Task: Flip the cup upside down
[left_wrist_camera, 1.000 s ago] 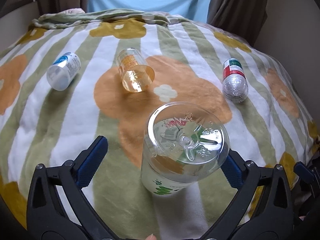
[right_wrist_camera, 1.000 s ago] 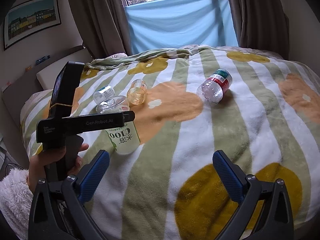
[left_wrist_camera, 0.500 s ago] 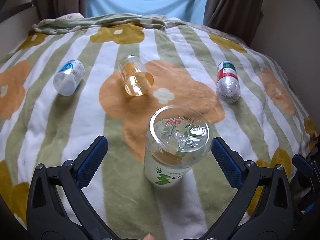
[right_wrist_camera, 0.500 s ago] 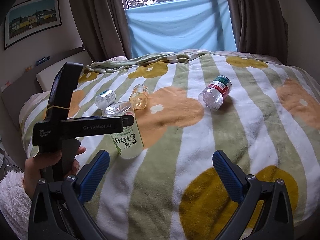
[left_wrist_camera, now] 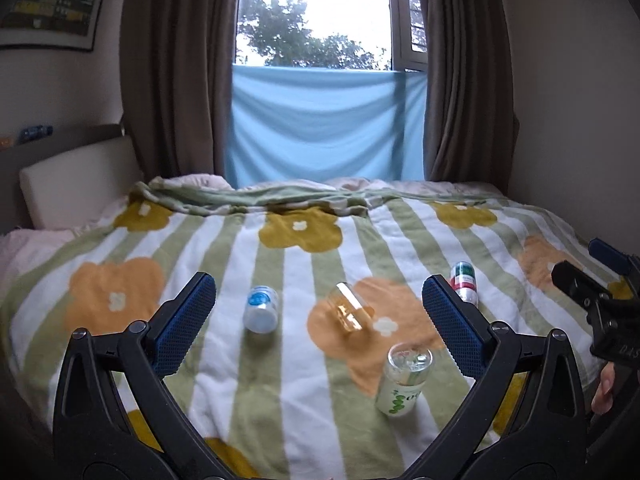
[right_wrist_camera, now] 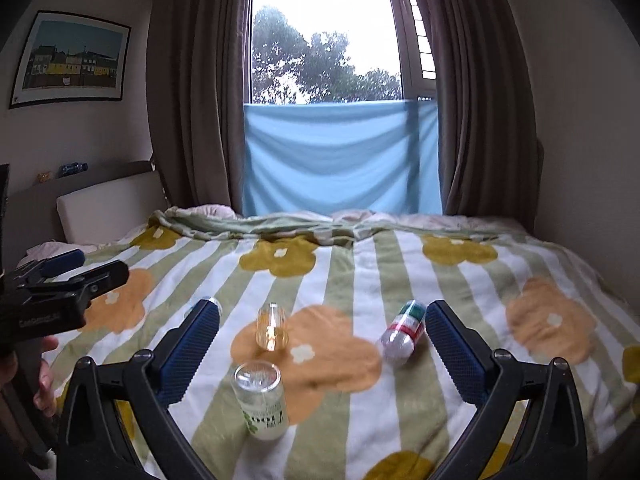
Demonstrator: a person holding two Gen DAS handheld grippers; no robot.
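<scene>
A clear cup with green print [left_wrist_camera: 404,380] stands upside down on the flowered blanket, base up; it also shows in the right wrist view [right_wrist_camera: 262,398]. An amber cup [left_wrist_camera: 352,314] lies on its side beyond it, seen too in the right wrist view [right_wrist_camera: 272,326]. My left gripper [left_wrist_camera: 318,322] is open and empty, pulled back above the bed's near edge. My right gripper [right_wrist_camera: 322,346] is open and empty, also held back from the cups.
A blue-labelled cup [left_wrist_camera: 261,309] lies on its side at the left, a red-and-green-labelled cup [left_wrist_camera: 464,282] at the right. The striped blanket [left_wrist_camera: 224,360] covers the bed. A headboard [left_wrist_camera: 76,184] stands at the left, curtains and a window behind.
My left gripper has drawn back and tilted up from the upturned clear cup, which stays standing. My right gripper has also swung up and back to face the window.
</scene>
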